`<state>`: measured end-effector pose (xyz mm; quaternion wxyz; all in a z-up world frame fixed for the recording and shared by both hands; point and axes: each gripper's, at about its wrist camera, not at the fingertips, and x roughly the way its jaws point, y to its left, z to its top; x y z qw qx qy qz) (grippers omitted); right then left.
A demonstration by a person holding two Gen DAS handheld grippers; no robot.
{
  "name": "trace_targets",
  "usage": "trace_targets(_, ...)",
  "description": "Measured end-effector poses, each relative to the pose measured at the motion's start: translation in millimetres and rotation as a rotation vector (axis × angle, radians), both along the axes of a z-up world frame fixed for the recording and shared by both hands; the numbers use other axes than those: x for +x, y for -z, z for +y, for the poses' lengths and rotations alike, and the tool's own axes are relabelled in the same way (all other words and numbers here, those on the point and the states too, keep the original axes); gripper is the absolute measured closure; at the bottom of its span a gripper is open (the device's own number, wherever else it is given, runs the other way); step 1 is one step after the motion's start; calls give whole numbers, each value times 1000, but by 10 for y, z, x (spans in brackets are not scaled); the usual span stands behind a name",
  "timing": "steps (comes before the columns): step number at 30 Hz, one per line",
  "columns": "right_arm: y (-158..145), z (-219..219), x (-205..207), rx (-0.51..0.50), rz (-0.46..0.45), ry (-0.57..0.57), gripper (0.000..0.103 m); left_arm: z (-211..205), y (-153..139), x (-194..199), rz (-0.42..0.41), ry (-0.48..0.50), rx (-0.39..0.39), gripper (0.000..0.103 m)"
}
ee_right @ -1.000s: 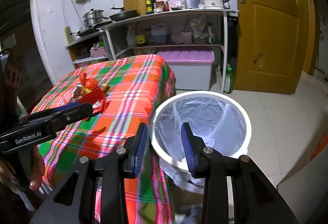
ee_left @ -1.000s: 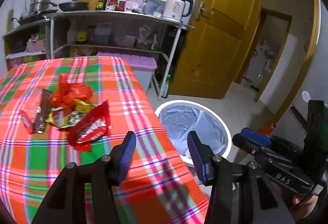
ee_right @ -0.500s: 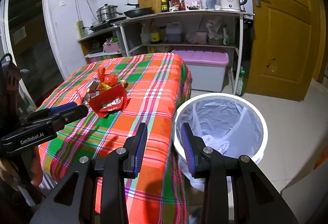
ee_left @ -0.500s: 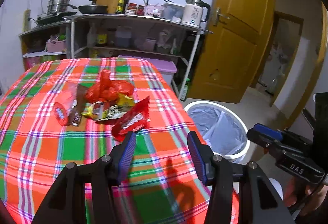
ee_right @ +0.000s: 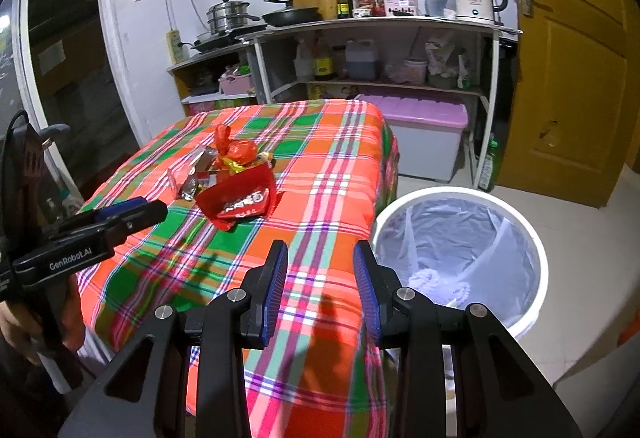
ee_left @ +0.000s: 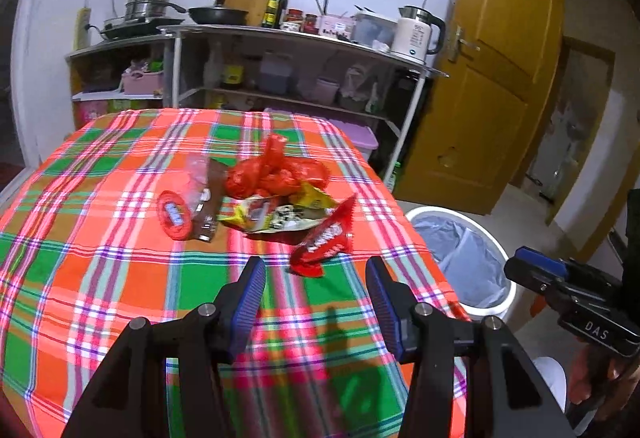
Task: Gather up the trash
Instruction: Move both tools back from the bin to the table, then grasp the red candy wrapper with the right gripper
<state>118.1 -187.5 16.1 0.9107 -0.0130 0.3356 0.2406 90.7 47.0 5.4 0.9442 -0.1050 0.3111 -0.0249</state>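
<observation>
Trash, one pile, mid-bench: red knotted plastic bag (ee_left: 276, 173), red candy wrapper (ee_left: 326, 240) at the near right edge of the pile, brown wrapper (ee_left: 208, 205) and round red wrapper (ee_left: 174, 215) at the left, yellow-and-white wrapper (ee_left: 276, 217) between them. Bench (ee_left: 100, 258) covered in orange, green and pink plaid cloth. Bin (ee_right: 460, 246), white rim, grey liner, on the floor just right of the bench. Left tool (ee_left: 316, 290): jaws wide apart, nothing between them, above the cloth near the pile. Right tool (ee_right: 320, 278): jaws partly apart, empty, over the bench's near right corner beside the bin.
</observation>
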Motion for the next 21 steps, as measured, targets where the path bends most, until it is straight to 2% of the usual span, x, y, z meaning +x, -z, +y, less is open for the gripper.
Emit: trace_targets(21, 34, 741, 257, 34, 52, -91, 68, 678, 73, -31, -8, -121, -30, 51)
